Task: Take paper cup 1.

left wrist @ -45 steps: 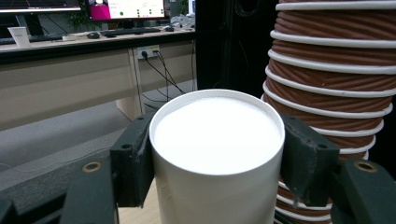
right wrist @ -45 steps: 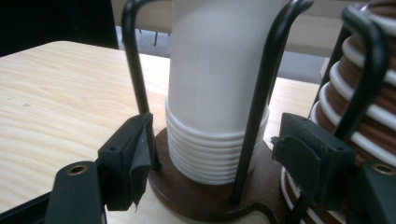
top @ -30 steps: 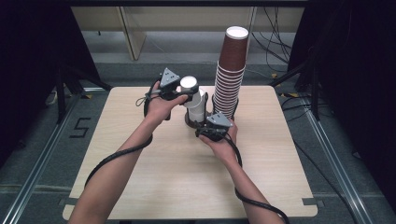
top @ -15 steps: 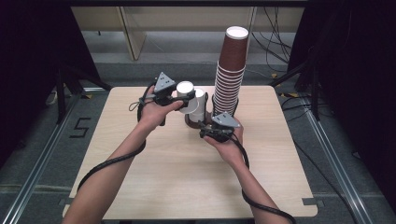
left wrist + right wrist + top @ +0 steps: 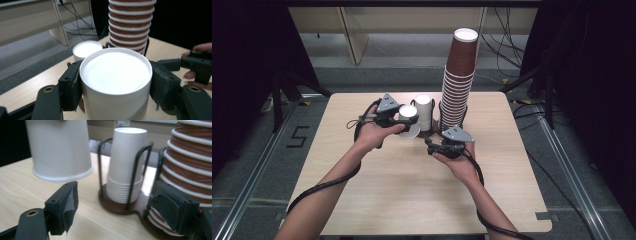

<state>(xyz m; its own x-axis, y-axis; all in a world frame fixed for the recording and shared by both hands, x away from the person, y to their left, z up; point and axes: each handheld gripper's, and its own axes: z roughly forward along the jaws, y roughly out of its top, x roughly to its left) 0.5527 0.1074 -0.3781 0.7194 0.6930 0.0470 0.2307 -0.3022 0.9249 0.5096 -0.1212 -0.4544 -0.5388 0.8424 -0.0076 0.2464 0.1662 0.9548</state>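
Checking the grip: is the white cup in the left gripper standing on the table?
No: the white cup hangs above the table, upside down.

Black grippers, grey triangular top plates, black trailing cables.

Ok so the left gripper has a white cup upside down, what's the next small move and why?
Probably carry the white cup clear of the rack and lower it to bare table. The left gripper grips it upside down, lifted off the white stack; the right gripper waits empty.
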